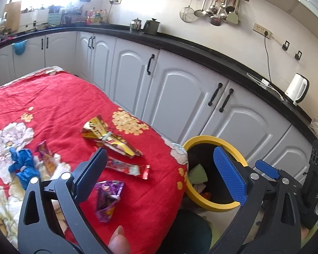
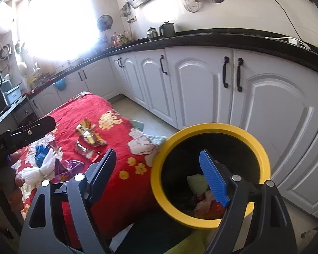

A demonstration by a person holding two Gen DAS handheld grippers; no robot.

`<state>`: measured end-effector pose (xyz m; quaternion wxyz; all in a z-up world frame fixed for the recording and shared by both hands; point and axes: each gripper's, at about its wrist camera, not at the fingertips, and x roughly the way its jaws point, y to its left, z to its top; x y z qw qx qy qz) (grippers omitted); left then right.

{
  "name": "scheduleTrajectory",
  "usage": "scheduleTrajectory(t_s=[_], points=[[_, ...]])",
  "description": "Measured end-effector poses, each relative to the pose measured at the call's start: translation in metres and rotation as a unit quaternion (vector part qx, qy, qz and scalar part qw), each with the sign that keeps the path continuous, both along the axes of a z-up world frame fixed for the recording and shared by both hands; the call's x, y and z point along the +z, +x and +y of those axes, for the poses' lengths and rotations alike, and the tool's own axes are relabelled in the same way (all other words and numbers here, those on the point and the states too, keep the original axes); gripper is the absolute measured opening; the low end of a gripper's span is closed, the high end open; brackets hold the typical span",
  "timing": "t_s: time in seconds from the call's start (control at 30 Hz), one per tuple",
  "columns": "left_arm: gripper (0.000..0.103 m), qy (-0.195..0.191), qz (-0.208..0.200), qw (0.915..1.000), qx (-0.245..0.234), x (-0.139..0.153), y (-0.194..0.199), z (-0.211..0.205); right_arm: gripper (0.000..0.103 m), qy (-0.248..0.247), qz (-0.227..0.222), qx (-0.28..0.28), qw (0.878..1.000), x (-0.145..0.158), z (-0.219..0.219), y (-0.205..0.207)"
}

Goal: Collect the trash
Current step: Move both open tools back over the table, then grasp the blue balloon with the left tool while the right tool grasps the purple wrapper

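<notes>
Both tools [image 1: 165, 169] [image 2: 159, 173] hang open, empty, beside the yellow-rimmed bin [image 2: 262, 148].

— Surface? 
— Table under a red floral cloth [image 1: 59, 97]. 
— Items lying on it? 
— Gold wrapper [image 1: 108, 136], red wrapper [image 1: 127, 168], purple wrapper [image 1: 108, 199], orange wrapper [image 1: 46, 158], crumpled blue glove [image 1: 21, 165].

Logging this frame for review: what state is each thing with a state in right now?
left gripper: open, empty
right gripper: open, empty
yellow-rimmed bin: uncovered, trash inside
purple wrapper: on the red cloth, uncollected
yellow wrapper: crumpled, uncollected
cabinet doors: closed
</notes>
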<state>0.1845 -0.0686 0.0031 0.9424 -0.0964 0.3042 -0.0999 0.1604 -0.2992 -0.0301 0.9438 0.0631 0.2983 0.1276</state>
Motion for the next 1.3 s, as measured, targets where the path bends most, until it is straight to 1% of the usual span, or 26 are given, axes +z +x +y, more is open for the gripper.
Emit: scheduleTrajectory(t_s=[0.23, 0.43, 0.7, 1.1, 1.3], points=[[0.092, -0.005, -0.002, 0.9996, 0.027, 0.001, -0.005, 0.031, 0.079, -0.004, -0.002, 0.024, 1.0, 0.003, 0.025, -0.005], [0.092, -0.008, -0.003, 0.9991, 0.041, 0.004, -0.008, 0.048, 0.079, -0.004, -0.002, 0.041, 0.999, 0.004, 0.044, -0.008], [0.092, -0.007, -0.007, 0.9975, 0.069, 0.007, -0.013, 0.076, 0.079, -0.012, 0.005, 0.072, 0.997, -0.001, 0.077, -0.013], [0.092, -0.018, -0.008, 0.9912, 0.131, 0.009, -0.013, 0.128, 0.079, -0.021, 0.022, 0.122, 0.992, -0.008, 0.129, -0.014], [0.092, -0.02, 0.005, 0.9861, 0.165, 0.003, -0.01, 0.157, 0.079, -0.027, 0.038, 0.141, 0.989, -0.018, 0.151, -0.008]])
